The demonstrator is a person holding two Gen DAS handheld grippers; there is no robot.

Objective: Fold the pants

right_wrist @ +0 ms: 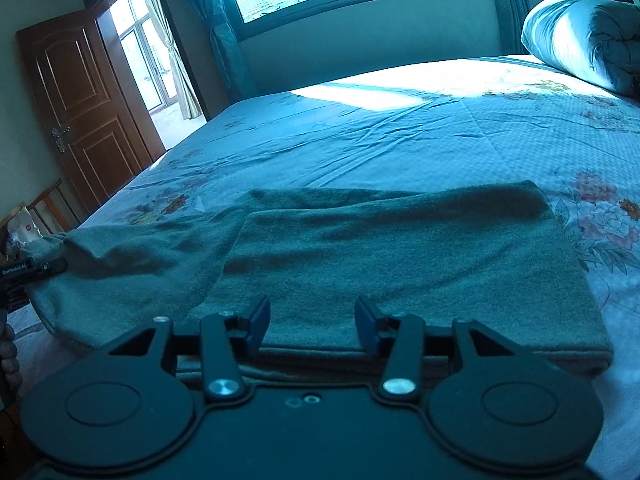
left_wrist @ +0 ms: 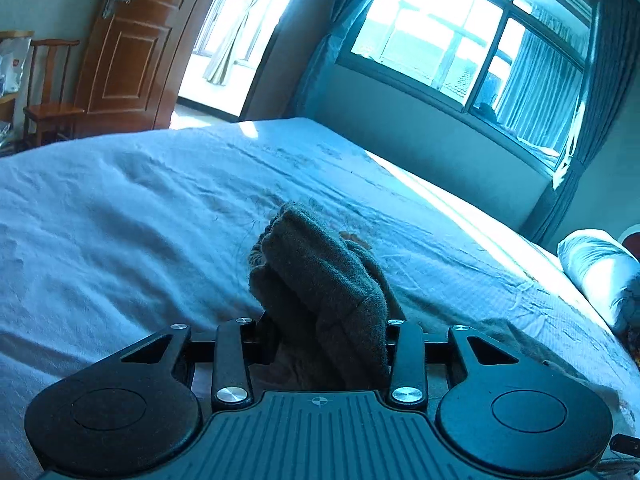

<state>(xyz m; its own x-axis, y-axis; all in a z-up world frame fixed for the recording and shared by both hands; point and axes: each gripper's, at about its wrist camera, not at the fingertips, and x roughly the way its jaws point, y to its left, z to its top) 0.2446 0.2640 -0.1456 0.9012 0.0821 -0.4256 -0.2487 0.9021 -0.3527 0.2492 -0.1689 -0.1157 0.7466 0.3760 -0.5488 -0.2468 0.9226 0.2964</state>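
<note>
Presently the left gripper (left_wrist: 326, 320) pinches a bunched end of the grey-green fleece pants (right_wrist: 360, 248) lying partly folded on the floral bedsheet (right_wrist: 400, 132), while the right gripper (right_wrist: 312, 320) hovers spread above them; advise lifting evenly and aligning edges.

Pants (right_wrist: 360, 248) on bed (right_wrist: 400, 140), pillow (right_wrist: 580, 40) behind right

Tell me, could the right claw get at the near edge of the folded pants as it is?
Probably yes. The right claw hangs open just over the near edge of the pants, with nothing between them. The left claw grips the far leg end, well off to the side.
</note>
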